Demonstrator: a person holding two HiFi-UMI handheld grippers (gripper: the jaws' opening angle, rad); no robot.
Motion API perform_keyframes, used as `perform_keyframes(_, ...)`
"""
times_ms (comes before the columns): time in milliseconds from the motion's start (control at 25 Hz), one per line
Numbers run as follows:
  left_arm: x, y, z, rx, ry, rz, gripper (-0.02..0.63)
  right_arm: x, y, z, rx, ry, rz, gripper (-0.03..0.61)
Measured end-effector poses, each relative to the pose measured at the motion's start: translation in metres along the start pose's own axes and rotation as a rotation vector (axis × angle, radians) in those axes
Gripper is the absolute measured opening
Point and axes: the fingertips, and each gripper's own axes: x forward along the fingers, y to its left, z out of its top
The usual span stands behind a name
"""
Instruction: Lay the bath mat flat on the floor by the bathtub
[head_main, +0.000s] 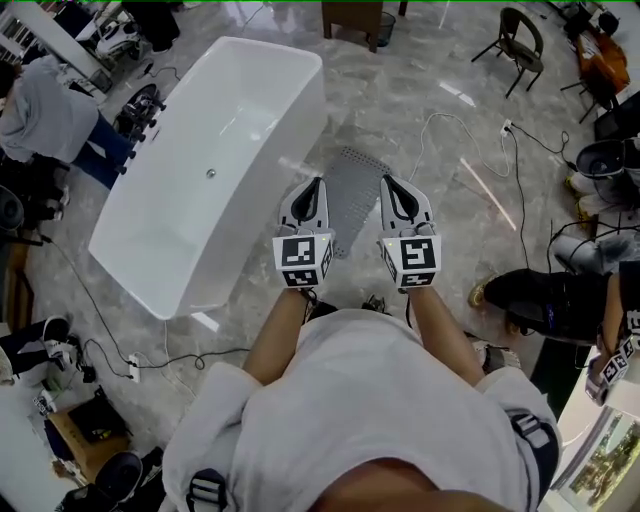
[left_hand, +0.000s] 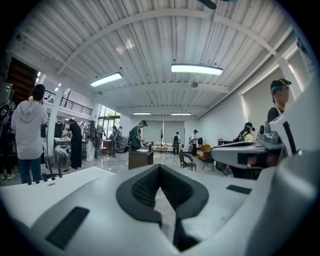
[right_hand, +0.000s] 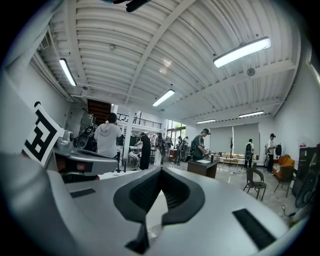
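The grey dotted bath mat (head_main: 353, 192) lies flat on the marble floor along the right side of the white bathtub (head_main: 215, 150). In the head view it shows between my two grippers, which are held side by side above it at waist height. My left gripper (head_main: 316, 184) is shut with nothing in it. My right gripper (head_main: 388, 182) is shut and empty too. In the left gripper view the left gripper (left_hand: 160, 168) points level across the room with its dark pads together. The right gripper (right_hand: 161, 171) in its own view does the same.
White cables (head_main: 470, 150) trail over the floor right of the mat. A person (head_main: 560, 295) crouches at the right and another (head_main: 50, 115) stands by the tub's far left. A chair (head_main: 520, 45) and a wooden cabinet (head_main: 352, 18) stand at the back. A power strip (head_main: 130, 366) lies near left.
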Motion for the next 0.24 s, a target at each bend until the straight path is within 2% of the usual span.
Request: perform_keyframes(240, 0.0086, -0.0087, 0.0027, 0.014, -0.002, -0.016, 0.011, 0.0027, -0.0086, 0.0009, -0.004, 0.005, -0.007, 0.006)
